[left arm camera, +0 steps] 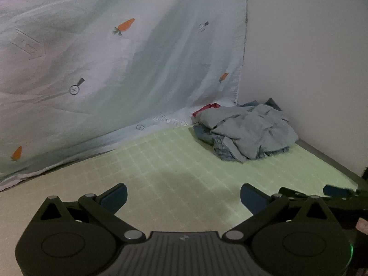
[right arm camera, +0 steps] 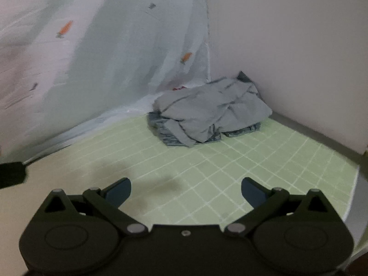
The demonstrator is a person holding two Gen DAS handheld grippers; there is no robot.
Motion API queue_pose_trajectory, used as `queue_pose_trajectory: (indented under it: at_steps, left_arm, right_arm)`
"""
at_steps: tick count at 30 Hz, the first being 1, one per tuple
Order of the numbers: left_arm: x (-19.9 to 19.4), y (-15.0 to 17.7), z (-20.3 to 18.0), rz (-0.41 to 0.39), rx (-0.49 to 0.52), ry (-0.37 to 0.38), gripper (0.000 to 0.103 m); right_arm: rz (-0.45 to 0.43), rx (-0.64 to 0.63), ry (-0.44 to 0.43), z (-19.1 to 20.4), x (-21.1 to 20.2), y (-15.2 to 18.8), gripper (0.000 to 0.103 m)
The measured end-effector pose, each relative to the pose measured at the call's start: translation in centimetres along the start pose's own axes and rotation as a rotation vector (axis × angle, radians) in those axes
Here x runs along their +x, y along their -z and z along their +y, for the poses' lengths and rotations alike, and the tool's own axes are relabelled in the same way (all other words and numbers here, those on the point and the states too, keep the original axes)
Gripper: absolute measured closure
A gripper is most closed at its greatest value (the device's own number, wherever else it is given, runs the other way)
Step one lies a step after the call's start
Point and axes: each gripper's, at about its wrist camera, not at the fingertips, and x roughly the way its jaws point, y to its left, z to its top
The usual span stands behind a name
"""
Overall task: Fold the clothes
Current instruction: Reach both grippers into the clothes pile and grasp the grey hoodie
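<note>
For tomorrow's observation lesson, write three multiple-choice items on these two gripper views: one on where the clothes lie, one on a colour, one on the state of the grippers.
1. Where is the clothes pile?
A. In the far corner of the mat, by the wall and the sheet
B. Between the fingers of the left gripper
C. Hanging on the wall

2. What colour are the carrots printed on the sheet?
A. Blue
B. Orange
C. Black

3. How do the left gripper and right gripper stand?
A. Both shut on cloth
B. One open, one shut
C. Both open, holding nothing

Key: 1 A, the pile sits where sheet and wall meet; 2 B, the prints are orange with dark tops; 3 C, bare mat shows between each pair of fingers.
</note>
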Motion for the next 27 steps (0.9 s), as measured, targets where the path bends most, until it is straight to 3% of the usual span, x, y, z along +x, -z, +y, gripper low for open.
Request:
queue_pose_trajectory:
  at_steps: [7, 10, 17, 21, 27]
  left_arm:
    - [9.5, -4.7, -0.8, 0.065, -0.016, 0.020, 0.000]
    - [15.3, -7.1, -1.6, 0.099, -0.026, 0.052, 0.000]
    - [29.2, -11.9, -5.5, 0.135, 0.039, 0.160, 0.001]
    - [36.0, -13.3, -7.7, 0.141, 0.062, 0.236, 0.001]
    - [43.8, -13.9, -10.1, 0.150, 0.077, 0.278, 0.000]
  right_arm:
    - [0.037, 0.123, 0.029, -3.6, 11.0, -3.6, 0.000]
    - [0.035, 0.115, 0.068, -5.2, 16.2, -5.1, 0.000]
    - [-0.069, 0.186, 0.116, -10.8, 25.2, -10.6, 0.000]
    - [-0.160, 0.159, 0.141, -12.7, 28.7, -13.8, 0.000]
    - [-0.162, 0.111, 0.135, -13.5, 33.7, -15.9, 0.000]
